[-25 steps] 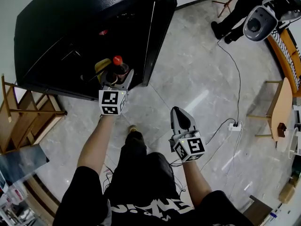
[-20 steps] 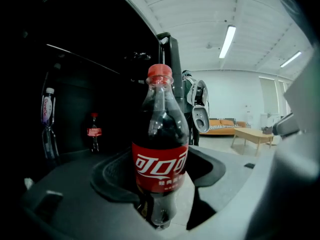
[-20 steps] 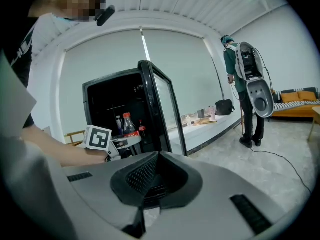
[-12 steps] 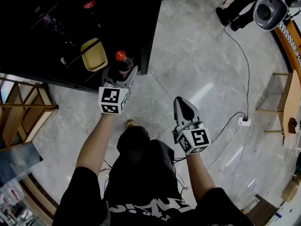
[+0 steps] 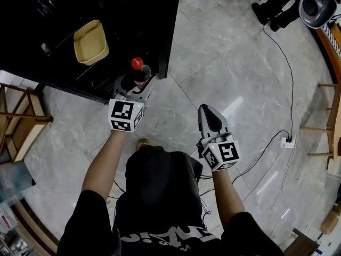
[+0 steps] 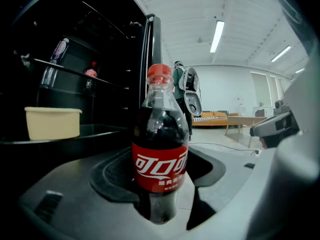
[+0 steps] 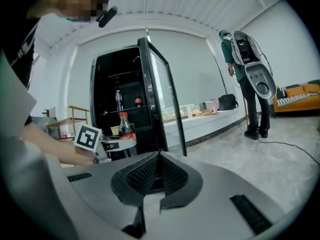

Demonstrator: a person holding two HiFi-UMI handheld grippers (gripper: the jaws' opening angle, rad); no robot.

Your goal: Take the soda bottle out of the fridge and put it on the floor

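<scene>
Grey marble floor [image 5: 229,63] filled the room, with a power strip [image 5: 289,141] and its cable at three o'clock.

Head view: black fridge [image 5: 138,9], door open, from ten to twelve o'clock, with a yellow tub [image 5: 90,41] on a shelf. Soda bottle [image 5: 139,72], red cap, upright at eleven o'clock by the fridge's front edge, off the shelves, grasped by the left claw [image 5: 134,83]. Right claw [image 5: 206,113] at one o'clock over bare tile, well apart from the bottle.

Left gripper view: pads pressed on the bottle's lower body, under the red label. The base hung below the jaws, and contact with the floor could not be seen. Tub at nine o'clock.

Right gripper view: jaws clenched together, nothing between them. Bottle and left claw at nine o'clock, before the fridge.

Handling note: lowering appeared to be the step in hand. It would be best done with the bottle plumb, set down clear of the door edge, and released only once the base sat flat.
</scene>
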